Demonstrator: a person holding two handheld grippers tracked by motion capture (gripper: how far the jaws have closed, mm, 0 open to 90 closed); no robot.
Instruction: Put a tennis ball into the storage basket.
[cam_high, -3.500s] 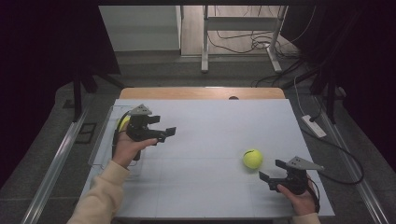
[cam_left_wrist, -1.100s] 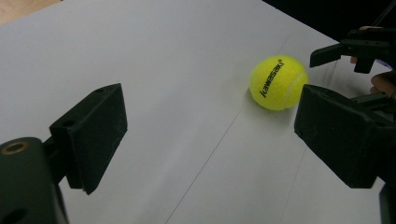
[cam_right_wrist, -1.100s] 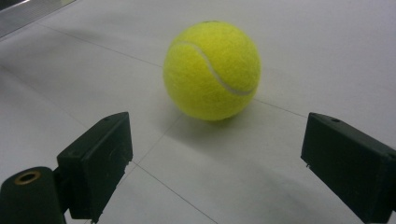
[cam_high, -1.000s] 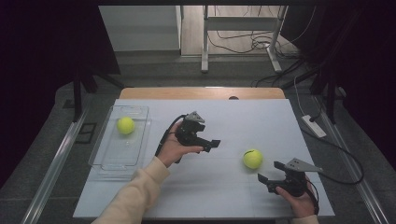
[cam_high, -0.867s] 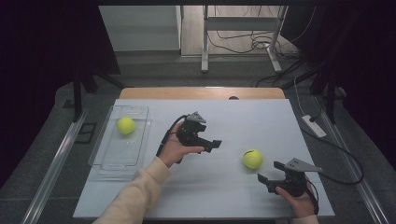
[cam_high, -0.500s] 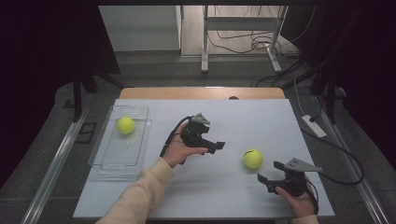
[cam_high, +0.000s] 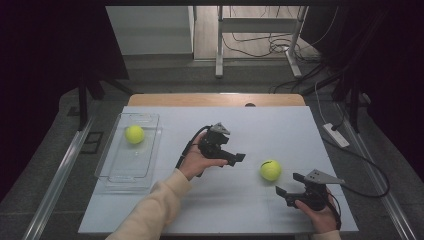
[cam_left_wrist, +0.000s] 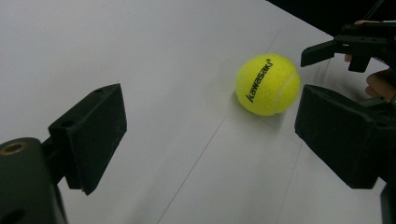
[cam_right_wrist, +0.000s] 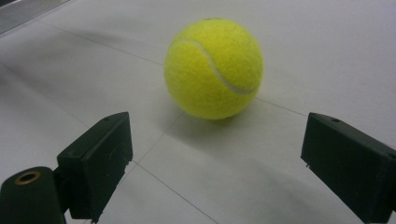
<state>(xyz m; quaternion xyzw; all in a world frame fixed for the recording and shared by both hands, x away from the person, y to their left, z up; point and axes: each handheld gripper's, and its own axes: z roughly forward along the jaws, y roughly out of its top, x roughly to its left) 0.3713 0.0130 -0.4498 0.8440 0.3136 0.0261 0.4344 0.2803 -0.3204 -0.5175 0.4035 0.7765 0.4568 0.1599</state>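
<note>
Both tongs are spread and empty: our left tongs (cam_high: 239, 158) and right tongs (cam_high: 287, 185) flank the tennis ball (cam_high: 270, 170) on the surface (cam_high: 280, 125).

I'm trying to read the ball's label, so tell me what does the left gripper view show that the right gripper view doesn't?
Left gripper view alone: black Kawasaki lettering on the tennis ball, plus the right claw and fingertips beyond it. Right gripper view alone: the ball's white seam, closer and centred ahead of its own open jaws. Both share the ball resting free on the white table, ahead of open black jaws and untouched.
</note>
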